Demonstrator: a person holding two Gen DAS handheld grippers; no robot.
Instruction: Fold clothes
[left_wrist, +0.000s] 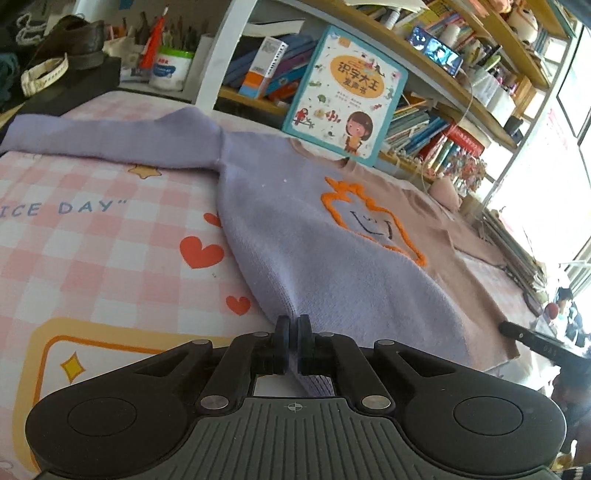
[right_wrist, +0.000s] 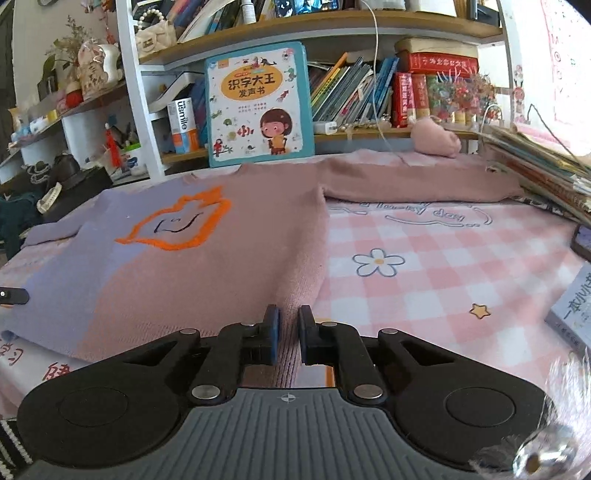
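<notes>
A knit sweater (left_wrist: 317, 236), half lilac and half dusty pink with an orange outline figure on the chest, lies spread flat on a pink checked cloth (left_wrist: 92, 236), both sleeves stretched sideways. My left gripper (left_wrist: 294, 332) is shut on the lilac bottom corner of the hem. In the right wrist view the sweater (right_wrist: 236, 243) shows its pink side. My right gripper (right_wrist: 288, 332) straddles the pink bottom corner, its jaws a narrow gap apart with the knit between them.
A bookshelf with a teal children's book (right_wrist: 258, 103) stands right behind the sweater. A stack of books (right_wrist: 546, 166) lies at the right by the pink sleeve end. A dark shoe and boxes (left_wrist: 70, 40) crowd the far left. A book (right_wrist: 576, 310) lies at the right edge.
</notes>
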